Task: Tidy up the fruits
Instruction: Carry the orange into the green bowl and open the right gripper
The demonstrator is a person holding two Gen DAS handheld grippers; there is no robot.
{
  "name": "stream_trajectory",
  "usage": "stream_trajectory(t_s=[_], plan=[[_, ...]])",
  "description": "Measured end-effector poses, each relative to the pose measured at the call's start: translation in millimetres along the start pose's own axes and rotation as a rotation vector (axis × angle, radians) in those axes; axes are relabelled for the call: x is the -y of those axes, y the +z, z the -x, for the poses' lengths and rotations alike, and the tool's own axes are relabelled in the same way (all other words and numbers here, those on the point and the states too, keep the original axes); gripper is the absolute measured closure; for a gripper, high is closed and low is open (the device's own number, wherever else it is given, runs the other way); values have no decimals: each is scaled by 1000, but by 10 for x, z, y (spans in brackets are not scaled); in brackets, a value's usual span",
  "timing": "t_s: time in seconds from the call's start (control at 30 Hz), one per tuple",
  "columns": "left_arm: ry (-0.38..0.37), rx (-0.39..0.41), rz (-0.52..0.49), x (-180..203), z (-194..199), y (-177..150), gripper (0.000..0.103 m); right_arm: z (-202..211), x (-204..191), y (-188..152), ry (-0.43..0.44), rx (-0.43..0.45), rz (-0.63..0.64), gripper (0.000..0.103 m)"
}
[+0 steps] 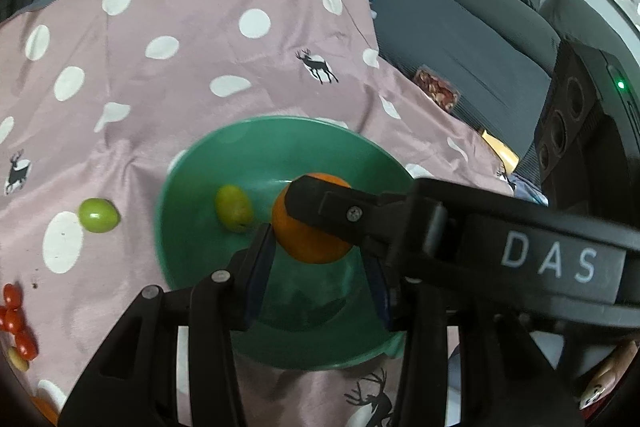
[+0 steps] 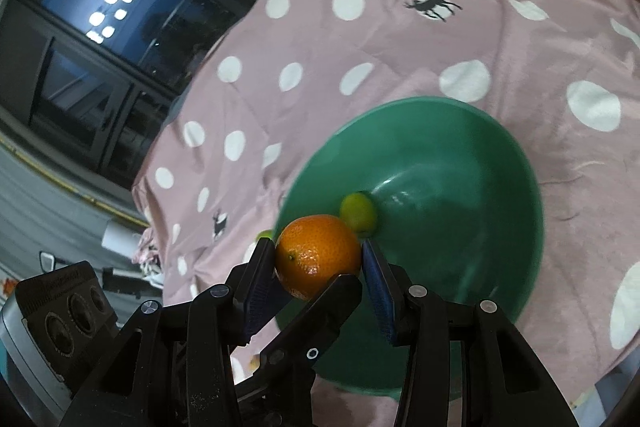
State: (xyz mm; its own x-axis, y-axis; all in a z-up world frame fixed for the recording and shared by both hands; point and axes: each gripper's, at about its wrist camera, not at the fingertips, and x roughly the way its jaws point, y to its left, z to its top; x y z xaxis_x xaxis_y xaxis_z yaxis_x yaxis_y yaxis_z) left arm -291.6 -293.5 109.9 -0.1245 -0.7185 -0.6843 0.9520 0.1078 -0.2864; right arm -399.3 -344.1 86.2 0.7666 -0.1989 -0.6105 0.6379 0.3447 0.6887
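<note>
Left gripper (image 1: 320, 251): far pad hidden behind right gripper's finger, near pad touches orange (image 1: 308, 239); grip cannot be told. Tomatoes (image 1: 16, 319) cut off at frame edge. Right gripper (image 2: 320, 259): half-open jaws clamp orange on both sides, above near rim of green bowl (image 2: 440, 103). Green fruit (image 2: 359, 213) blurred inside bowl.

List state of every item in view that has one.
orange: clamped in right gripper, above green bowl
right gripper: shut on orange
left gripper: jaws apart, grip unclear
green bowl: upright, holds one green fruit
second green fruit: loose on cloth
cherry tomatoes: loose on cloth
</note>
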Motion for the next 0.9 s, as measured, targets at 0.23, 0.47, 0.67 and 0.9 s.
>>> stream_trajectory(t_s=[0.23,0.47,0.67,0.9], plan=[[-36,-42,18,-9,-152,-17,60,-54,114,31,-71,-19,-31,56],[-65,-55,38,-28,-195,-21,60,-68,118,36,-124,-17,-13,56],[-38,-51,57,-58,-182,-40,60,-68,98,32,-169,-11,6,56],[4,28,70,-155,185,-53,37,33,-16,26,-232,77,60,54]])
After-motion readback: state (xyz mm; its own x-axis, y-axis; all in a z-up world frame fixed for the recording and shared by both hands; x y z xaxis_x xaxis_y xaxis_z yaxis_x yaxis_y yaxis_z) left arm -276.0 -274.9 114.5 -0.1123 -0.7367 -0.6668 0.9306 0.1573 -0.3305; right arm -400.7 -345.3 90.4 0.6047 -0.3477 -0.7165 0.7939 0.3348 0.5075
